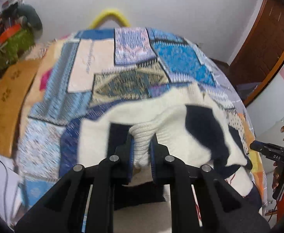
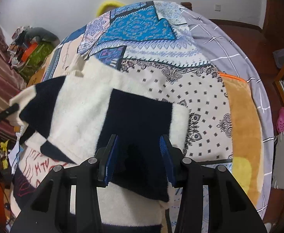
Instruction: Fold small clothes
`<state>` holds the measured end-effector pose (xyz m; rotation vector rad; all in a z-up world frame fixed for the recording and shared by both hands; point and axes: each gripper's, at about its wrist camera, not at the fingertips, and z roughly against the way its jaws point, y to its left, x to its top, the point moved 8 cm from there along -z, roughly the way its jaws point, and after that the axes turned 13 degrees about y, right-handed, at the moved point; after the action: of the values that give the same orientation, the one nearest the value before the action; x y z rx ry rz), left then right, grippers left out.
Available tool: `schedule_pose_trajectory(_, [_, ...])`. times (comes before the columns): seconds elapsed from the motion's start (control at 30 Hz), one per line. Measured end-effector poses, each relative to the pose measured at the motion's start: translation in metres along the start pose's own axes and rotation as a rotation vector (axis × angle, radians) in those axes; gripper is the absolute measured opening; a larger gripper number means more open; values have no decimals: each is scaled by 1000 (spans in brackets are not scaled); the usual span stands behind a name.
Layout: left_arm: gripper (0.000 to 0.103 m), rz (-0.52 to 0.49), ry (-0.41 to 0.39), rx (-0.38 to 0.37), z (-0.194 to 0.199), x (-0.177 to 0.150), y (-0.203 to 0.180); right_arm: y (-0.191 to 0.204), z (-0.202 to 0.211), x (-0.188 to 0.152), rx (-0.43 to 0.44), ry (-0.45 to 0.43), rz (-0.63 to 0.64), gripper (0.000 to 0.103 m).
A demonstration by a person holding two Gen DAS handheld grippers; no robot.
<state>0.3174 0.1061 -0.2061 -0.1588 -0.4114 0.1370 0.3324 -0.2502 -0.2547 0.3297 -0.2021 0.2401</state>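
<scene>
Under sweater [image 2: 87,104]: patchwork quilt [image 2: 142,29], perhaps bed.

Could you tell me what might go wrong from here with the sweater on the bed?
1. The left gripper pinches only a narrow ribbed bunch of the white-and-navy sweater, so the knit may slip out when pulled.
2. The right gripper stands open over the navy patch, leaving that side unheld, so the sweater may drag and wrinkle across the patchwork bedspread.

White wall [image 2: 54,3], brown wooden door [image 1: 262,44], patchwork-covered bed [image 2: 151,44], possibly cluttered corner.
</scene>
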Motion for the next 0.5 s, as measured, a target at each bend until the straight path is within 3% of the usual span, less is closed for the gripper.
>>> schedule_pose_trajectory(0.3, [13, -25, -16, 50, 17, 7, 17, -6, 5, 4, -9, -21, -14, 40])
schedule_pose_trajectory(0.5, [13, 21, 7, 23, 11, -2, 31, -9, 4, 3, -12, -17, -21, 40])
